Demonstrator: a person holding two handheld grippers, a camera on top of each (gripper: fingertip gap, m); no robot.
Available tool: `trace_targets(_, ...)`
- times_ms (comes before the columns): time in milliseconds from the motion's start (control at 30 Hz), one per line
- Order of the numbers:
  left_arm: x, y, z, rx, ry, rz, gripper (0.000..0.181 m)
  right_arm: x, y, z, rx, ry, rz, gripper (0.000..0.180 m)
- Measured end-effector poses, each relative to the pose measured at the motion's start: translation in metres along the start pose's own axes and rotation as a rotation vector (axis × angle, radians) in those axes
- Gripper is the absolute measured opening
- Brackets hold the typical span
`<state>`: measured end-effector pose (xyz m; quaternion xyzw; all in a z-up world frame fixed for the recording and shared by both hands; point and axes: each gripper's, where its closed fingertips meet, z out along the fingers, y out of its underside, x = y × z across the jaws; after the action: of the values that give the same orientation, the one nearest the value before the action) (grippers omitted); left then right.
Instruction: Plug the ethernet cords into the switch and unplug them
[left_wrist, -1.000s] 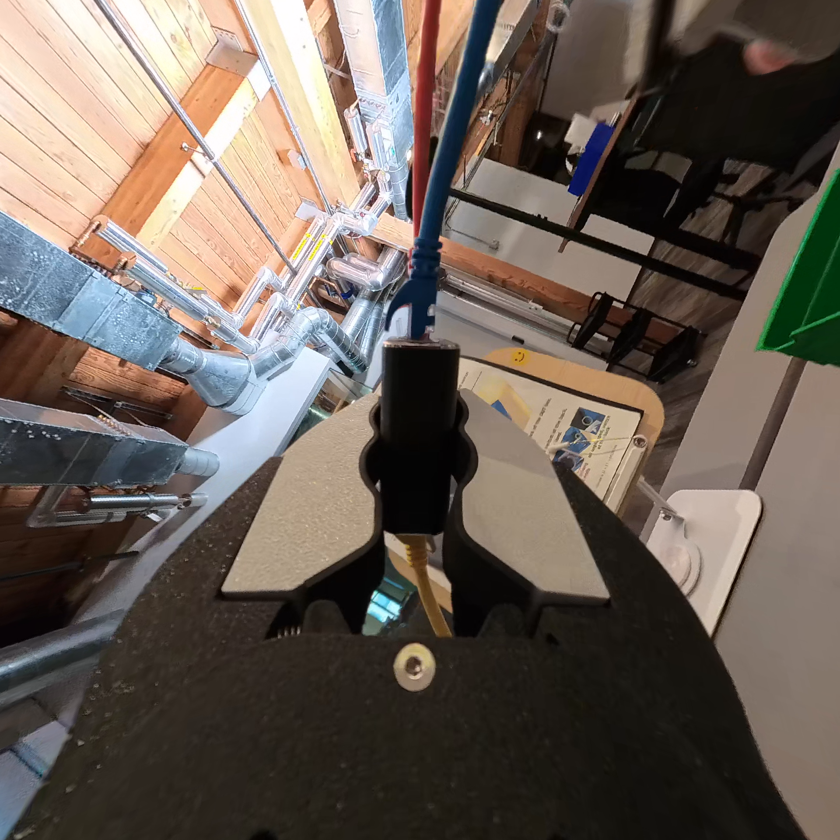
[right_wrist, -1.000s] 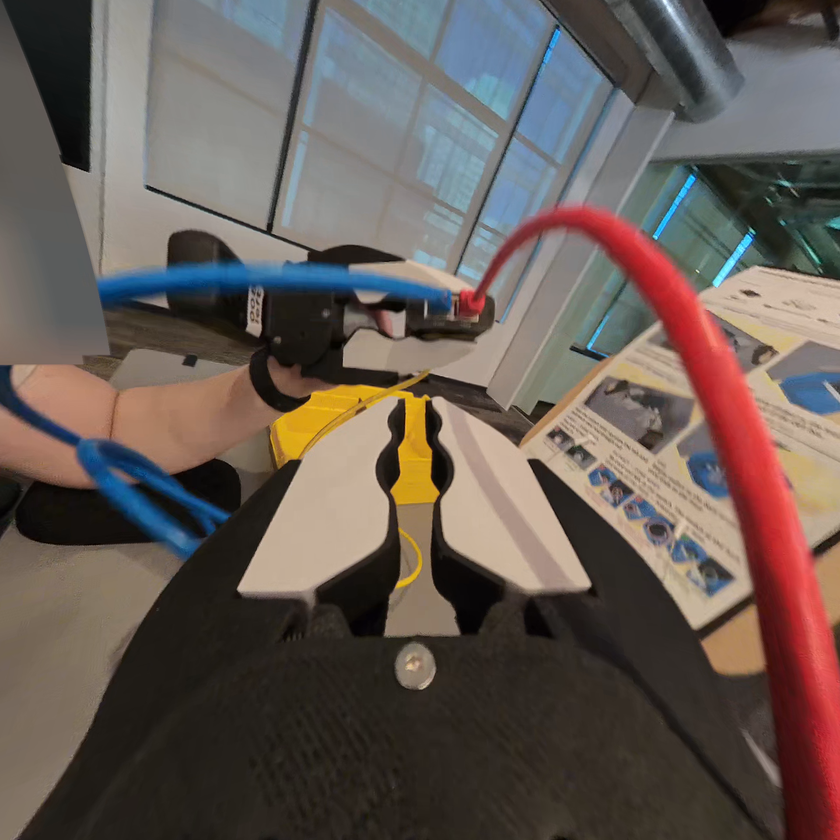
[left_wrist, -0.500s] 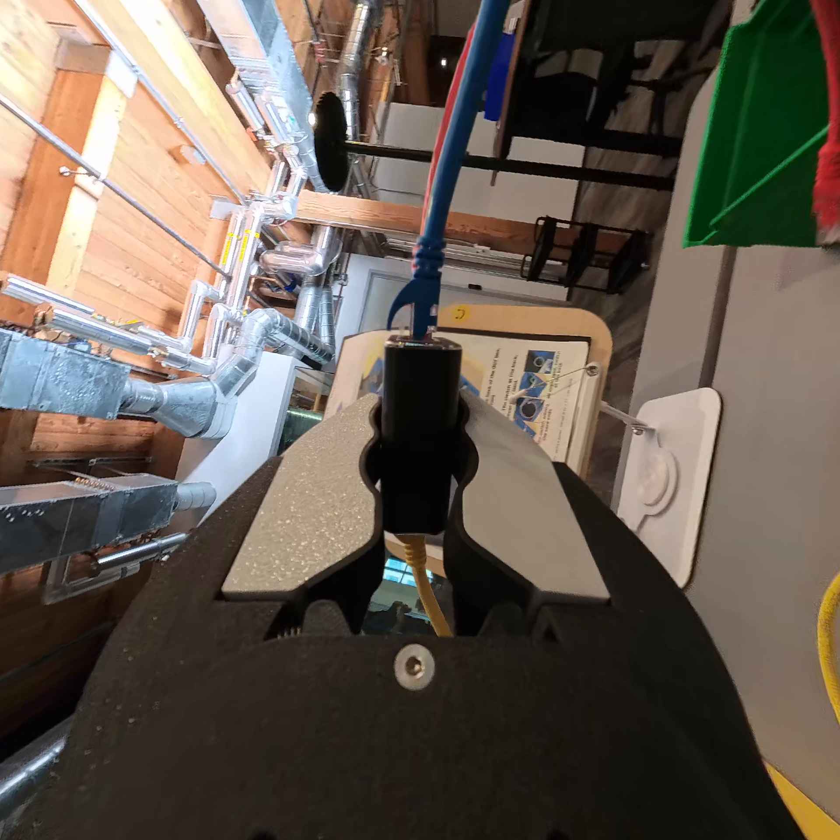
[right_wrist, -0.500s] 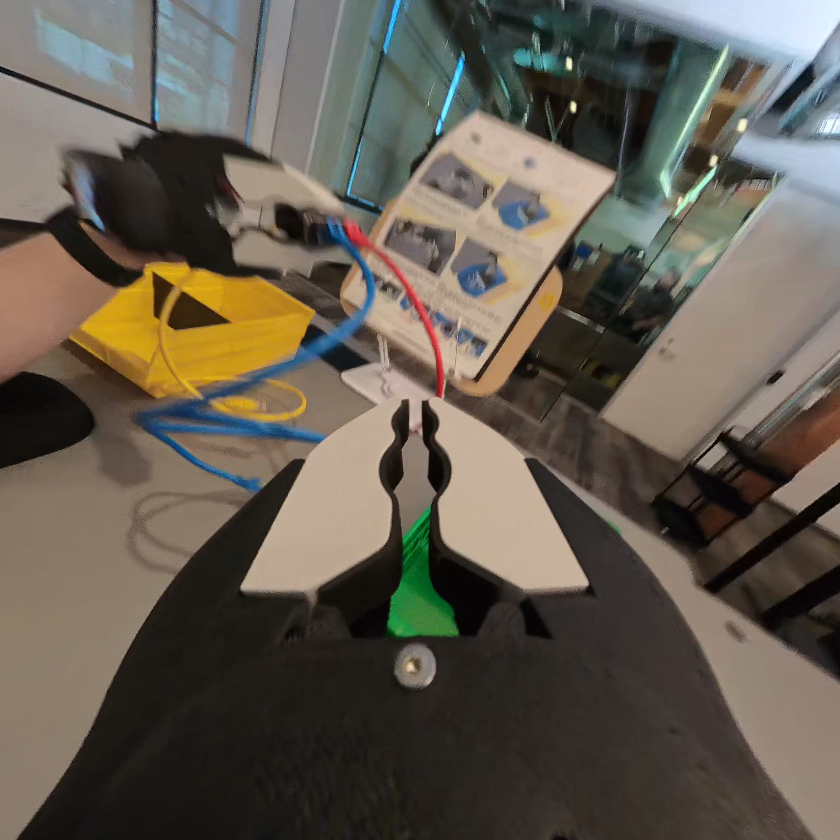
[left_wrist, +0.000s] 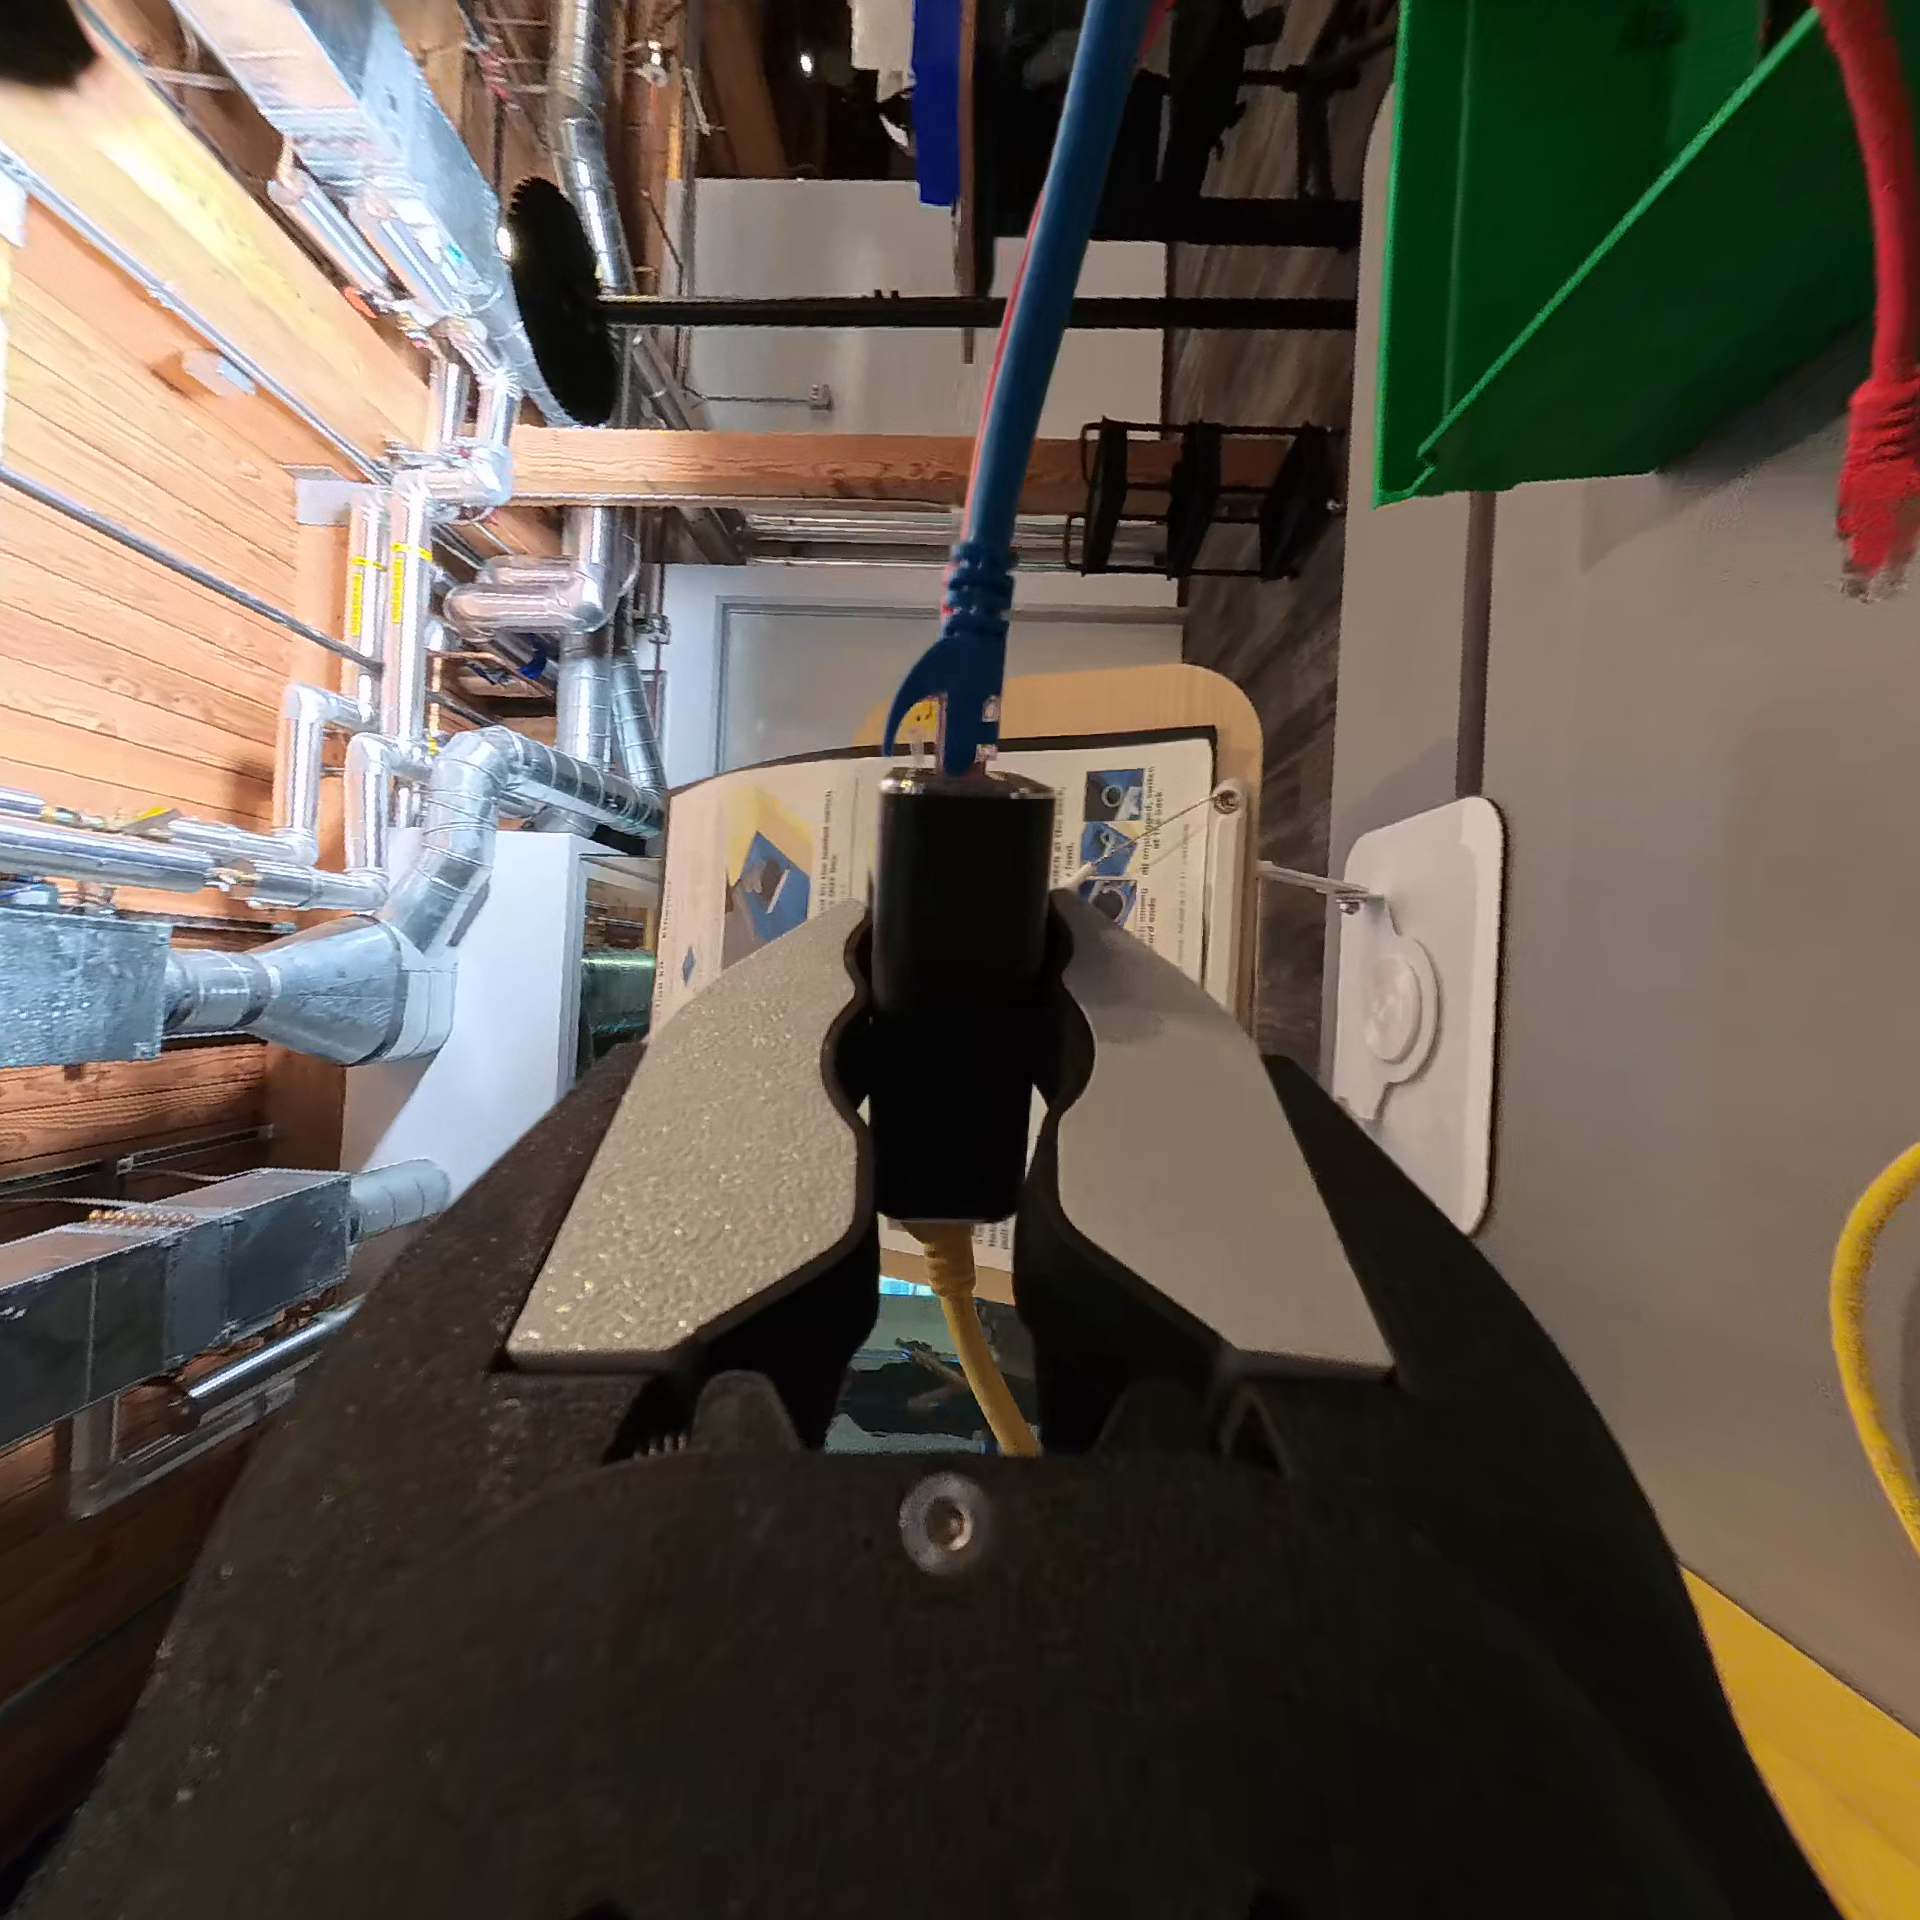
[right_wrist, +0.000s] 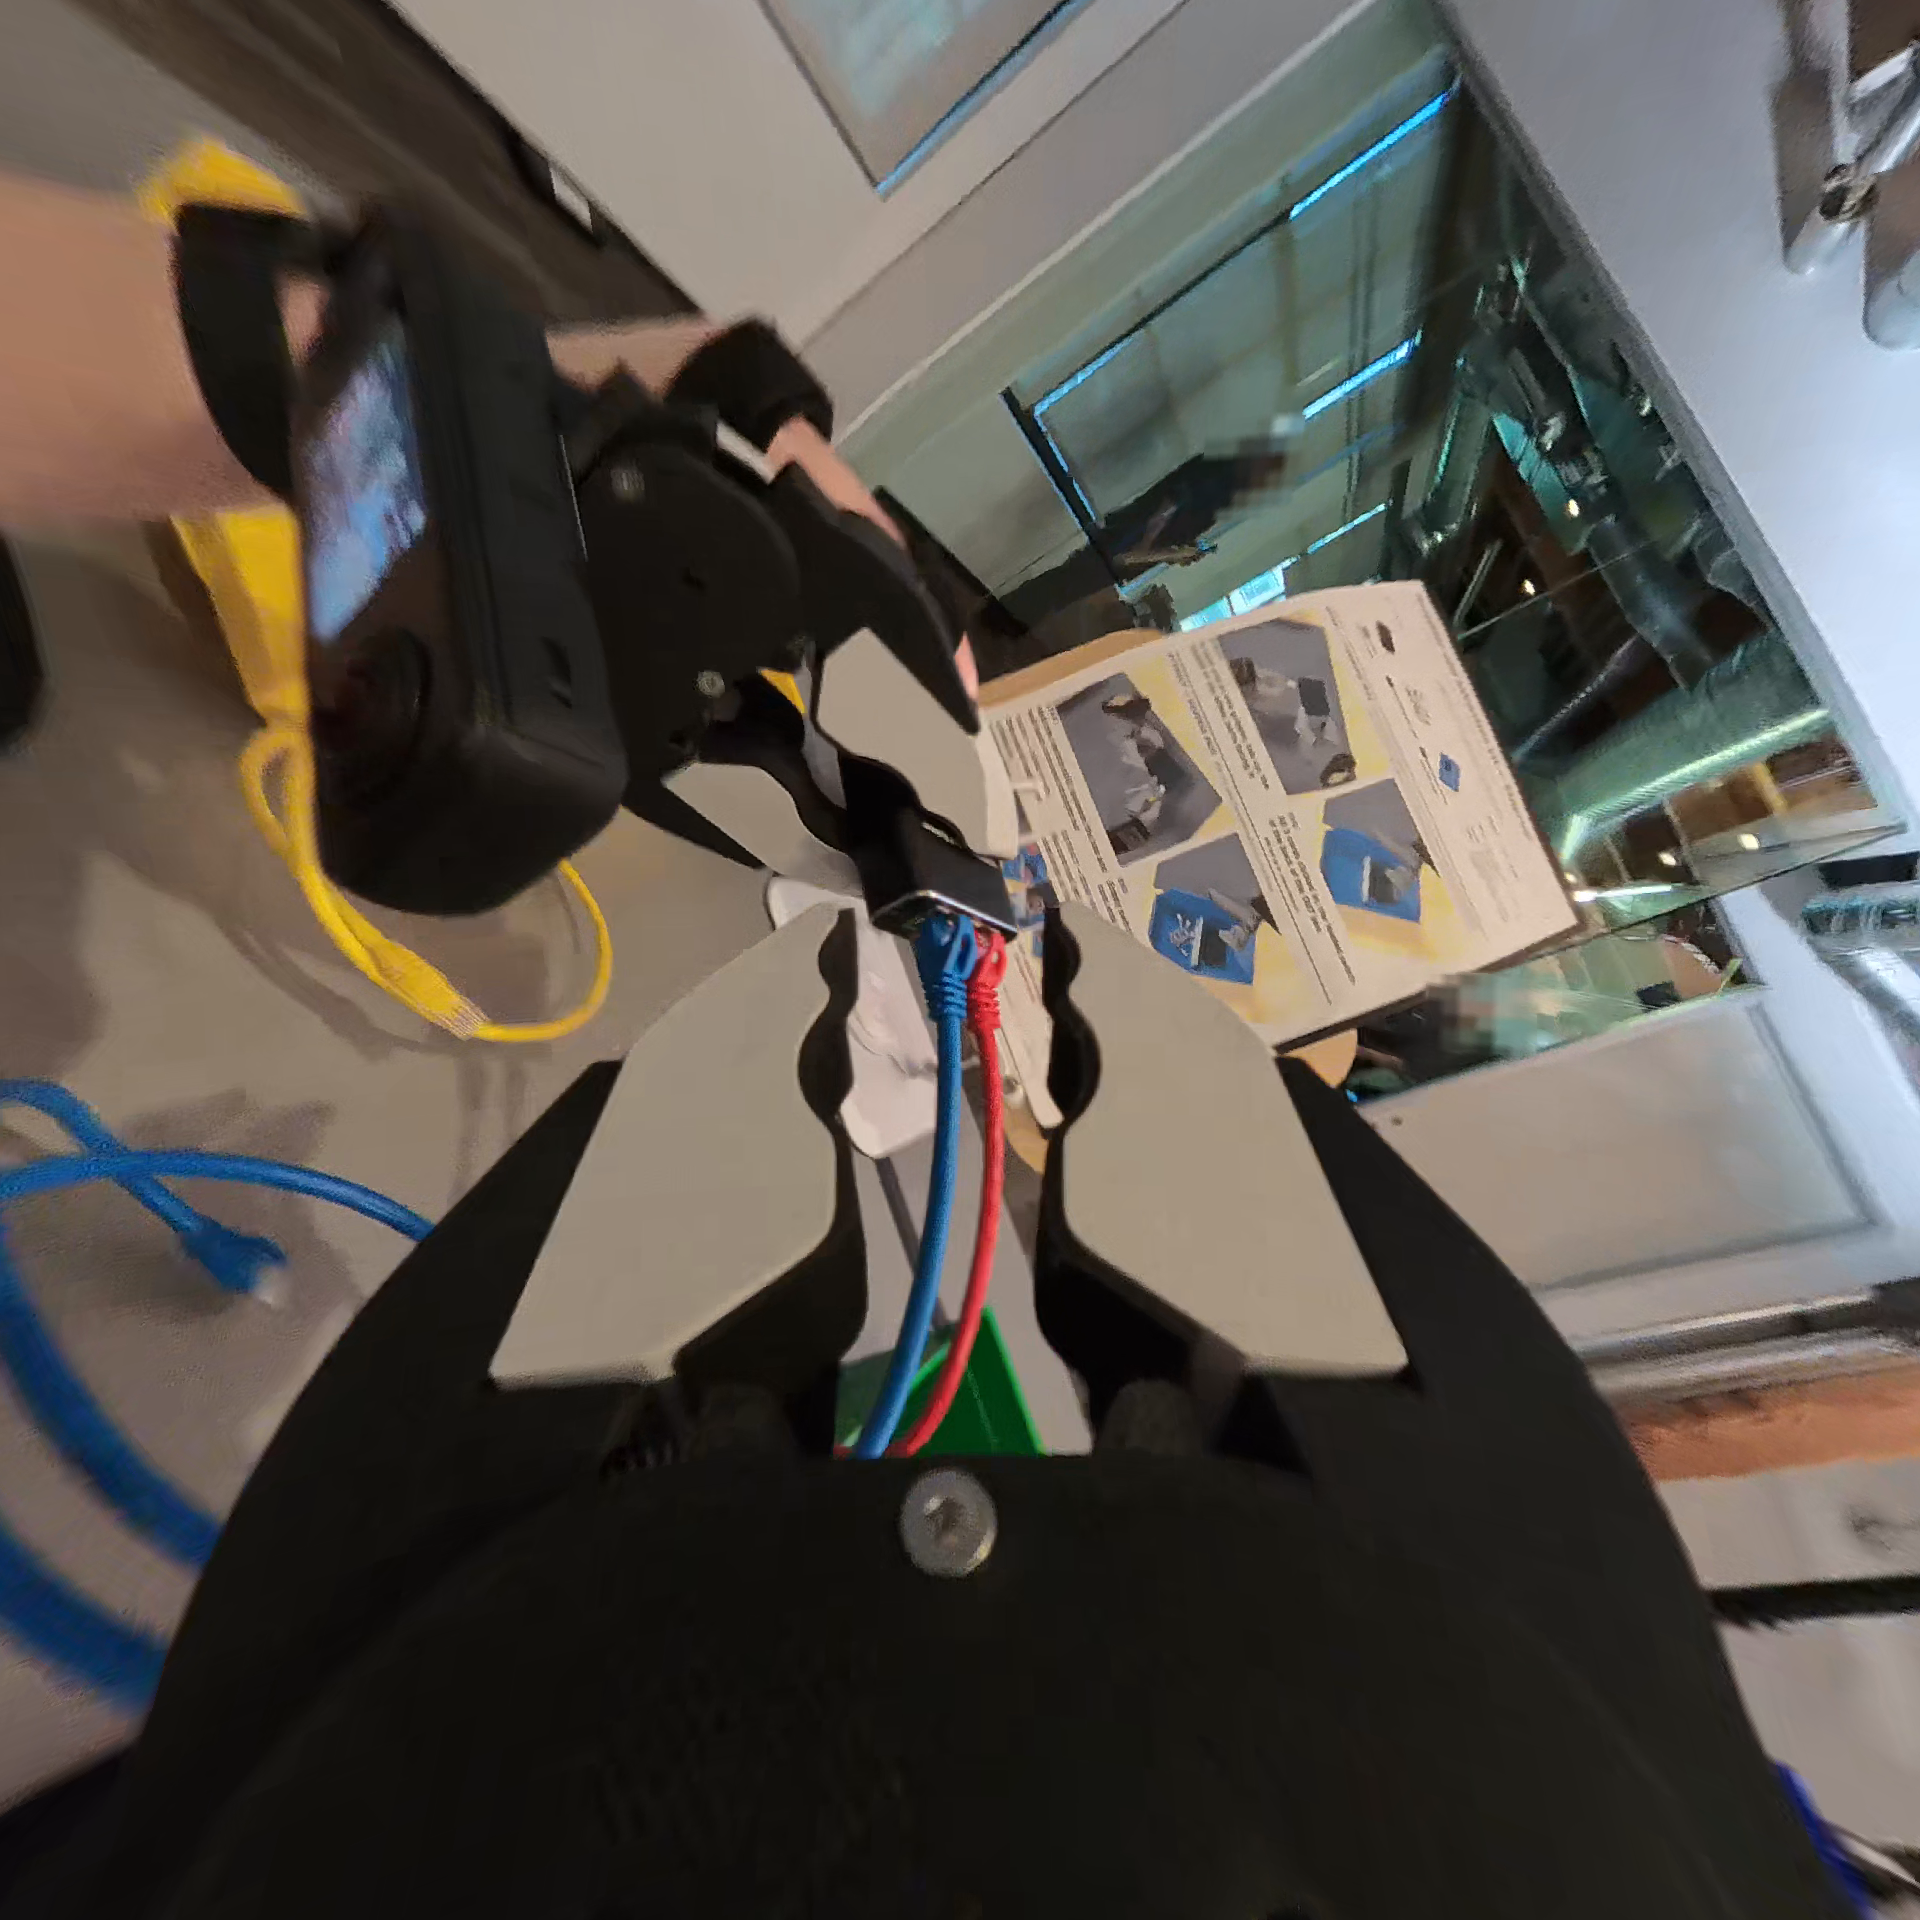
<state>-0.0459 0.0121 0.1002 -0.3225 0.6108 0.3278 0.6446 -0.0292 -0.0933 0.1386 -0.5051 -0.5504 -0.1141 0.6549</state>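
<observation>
Pinching smooth black boxy switch (left_wrist: 958, 997): left tongs (left_wrist: 961, 914); right tongs (right_wrist: 945, 997) spread.

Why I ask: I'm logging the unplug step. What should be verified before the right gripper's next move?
1. Left gripper clamps the small black box-shaped switch: ok.
2. Blue ethernet cord plugged into the switch: ok.
3. Red ethernet cord plugged in beside it: ok.
4. Right gripper open, a finger on either side of the cords: ok.
5. Only one cord between its fingers: not ok, both are.
6. Yellow ethernet cord in the switch's rear: ok.
</observation>
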Motion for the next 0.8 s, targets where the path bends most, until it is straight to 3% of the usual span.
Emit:
trace_targets(100,0.004,-0.005,-0.003,-0.003,0.045,-0.004,0.026,-0.005,0.014,0.027,-0.068,-0.003,-0.095,0.037)
trace_targets(367,0.003,-0.013,-0.013,0.015,0.106,-0.062,0.026,-0.019,0.023,0.064,-0.014,-0.042,-0.227,0.034)
trace_targets(800,0.009,-0.017,-0.015,0.037,0.163,-0.106,0.026,-0.019,0.032,0.066,0.01,-0.084,-0.293,0.027)
